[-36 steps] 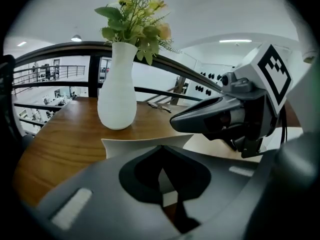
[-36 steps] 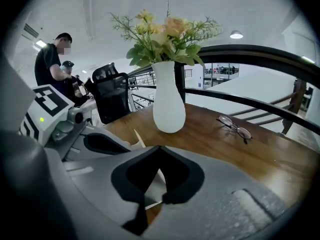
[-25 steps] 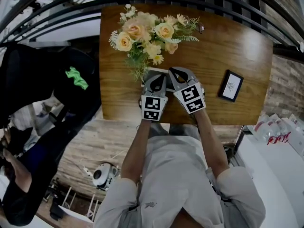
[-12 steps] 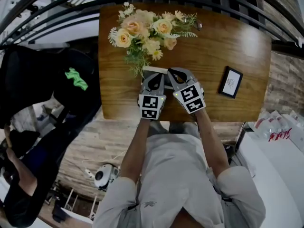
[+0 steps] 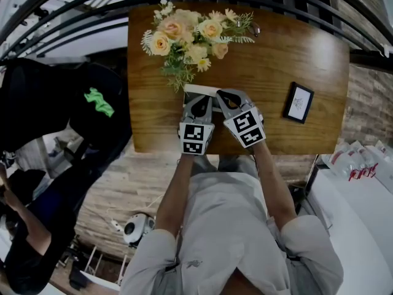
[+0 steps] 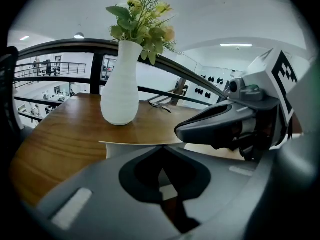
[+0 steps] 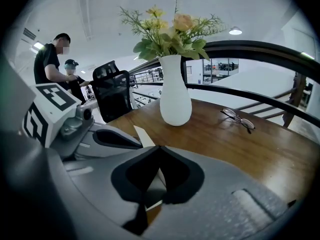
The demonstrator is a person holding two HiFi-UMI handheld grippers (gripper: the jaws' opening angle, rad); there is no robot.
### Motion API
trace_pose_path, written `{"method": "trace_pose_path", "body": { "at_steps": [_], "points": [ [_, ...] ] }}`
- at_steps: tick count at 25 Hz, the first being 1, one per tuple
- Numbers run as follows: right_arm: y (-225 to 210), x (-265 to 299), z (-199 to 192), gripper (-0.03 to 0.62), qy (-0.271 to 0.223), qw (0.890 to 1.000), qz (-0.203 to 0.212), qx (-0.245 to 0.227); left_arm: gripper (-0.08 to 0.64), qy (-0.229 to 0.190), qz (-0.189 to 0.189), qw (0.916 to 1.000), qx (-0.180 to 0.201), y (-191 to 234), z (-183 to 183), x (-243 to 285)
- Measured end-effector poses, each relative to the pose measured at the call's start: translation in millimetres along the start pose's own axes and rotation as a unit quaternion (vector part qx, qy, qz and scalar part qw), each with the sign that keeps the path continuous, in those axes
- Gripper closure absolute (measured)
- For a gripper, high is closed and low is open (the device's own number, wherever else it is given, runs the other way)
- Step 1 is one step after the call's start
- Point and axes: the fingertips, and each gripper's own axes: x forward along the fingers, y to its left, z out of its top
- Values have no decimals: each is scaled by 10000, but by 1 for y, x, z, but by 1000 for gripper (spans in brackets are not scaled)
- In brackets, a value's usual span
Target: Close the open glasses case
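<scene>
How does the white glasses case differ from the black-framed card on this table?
The glasses case is white; the card has a black frame round a pale face. The glasses case is largely covered by the left gripper and right gripper; the card lies exposed. The glasses case sits mid-table, the card off to its right. Both rest on the wooden table.

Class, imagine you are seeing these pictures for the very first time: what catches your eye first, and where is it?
A bouquet of pale roses in a white vase dominates the far side of the wooden table. Nearer the person, the left gripper and right gripper sit side by side, jaws together, at a pale glasses case. A black-framed card lies off to the right.
</scene>
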Motion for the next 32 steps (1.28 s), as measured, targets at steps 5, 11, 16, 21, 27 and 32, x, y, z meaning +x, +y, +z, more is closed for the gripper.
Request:
{"method": "trace_pose_path", "body": {
  "at_steps": [5,11,16,21,27,32],
  "points": [
    [6,-2,-5,589,32,10000,19,1,541,21,-14,10000,4,-2,-5,-5],
    [14,-4,-11,589,77,9999,56,35,541,65,-62,10000,6,-4,-12,-10],
    [18,-5,-17,589,118,9999,67,67,541,85,-130,9999,2,-5,-17,-13],
    [22,-5,-24,589,166,9998,76,110,541,138,-163,9998,-37,-6,-25,-16],
    [27,-6,-30,589,207,9996,98,138,541,250,-176,9994,-169,-9,-33,-20],
    [29,-5,-34,589,223,9996,112,154,541,274,-178,9993,-161,-10,-37,-21]
  ]
}}
